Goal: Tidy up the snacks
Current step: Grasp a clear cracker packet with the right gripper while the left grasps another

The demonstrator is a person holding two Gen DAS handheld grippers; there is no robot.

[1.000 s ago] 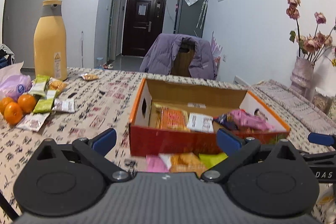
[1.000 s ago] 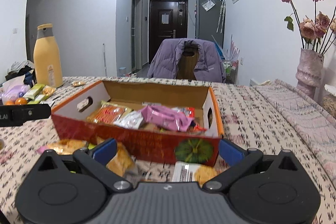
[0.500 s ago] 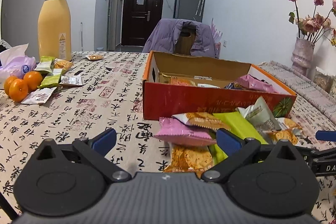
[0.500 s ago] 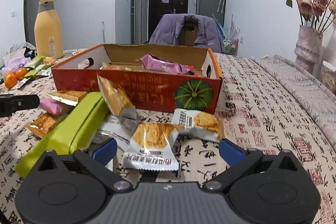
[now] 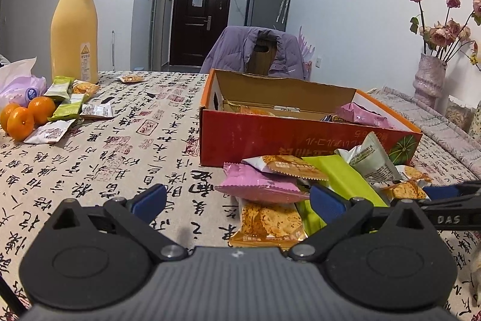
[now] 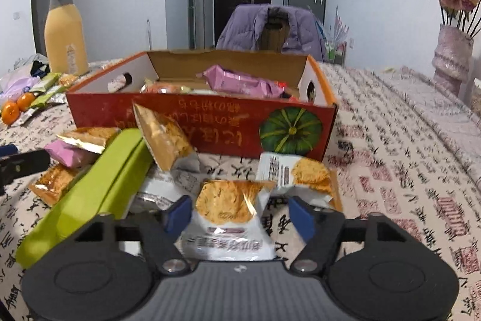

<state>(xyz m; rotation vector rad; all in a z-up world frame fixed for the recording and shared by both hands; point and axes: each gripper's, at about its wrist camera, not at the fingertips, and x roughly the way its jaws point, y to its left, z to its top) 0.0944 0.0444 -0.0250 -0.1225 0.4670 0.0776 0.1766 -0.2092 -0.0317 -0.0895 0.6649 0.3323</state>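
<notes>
**A:** So it's a living room with a dark door at the back and a chair with a purple jacket (image 5: 255, 50) pulled up to the far edge of the tabletop (image 5: 105, 146), which has a calligraphy-print cloth on it. What's where?

**B:** The red cardboard box (image 6: 204, 122) with a pumpkin printed on it sits mid-tabletop, already holding a pink packet and some orange ones. A loose pile of snacks (image 5: 300, 179) lies just in front of its near wall: pink wrapper, long green pack, several cracker packets.

**A:** And the grippers?

**B:** The right gripper (image 6: 239, 214) is down at the pile with a white-and-orange cracker packet (image 6: 231, 209) between its blue pads. Its jaws have just been closing in, but there's still a gap on the right side, so it isn't pinched. The left gripper (image 5: 237, 200) is wide open, low over the near part of the tabletop, with the pink wrapper and an orange cracker pack lying between its tips, nothing gripped.

**A:** Anything else?

**B:** A tall yellow bottle (image 5: 74, 29), oranges (image 5: 27, 116) and more snack packets by the left edge, and a vase of dried roses (image 5: 430, 74) off to the right.
</notes>
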